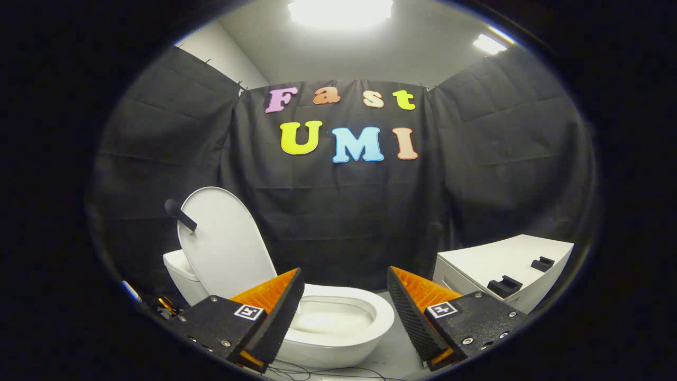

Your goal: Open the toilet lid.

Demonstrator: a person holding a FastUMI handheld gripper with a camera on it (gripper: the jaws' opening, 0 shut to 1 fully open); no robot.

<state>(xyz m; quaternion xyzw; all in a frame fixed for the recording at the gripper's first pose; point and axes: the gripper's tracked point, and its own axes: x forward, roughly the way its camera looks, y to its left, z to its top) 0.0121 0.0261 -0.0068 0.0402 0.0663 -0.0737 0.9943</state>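
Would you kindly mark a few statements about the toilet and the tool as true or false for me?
1. The toilet lid stands raised. True.
2. The tool is shut on the lid. False: its fingers are apart, holding nothing.
3. A dark handle sticks out from the lid. True.
4. The bowl is covered. False: it lies open beyond the fingers.
5. A white cabinet stands to the right of the toilet. True.
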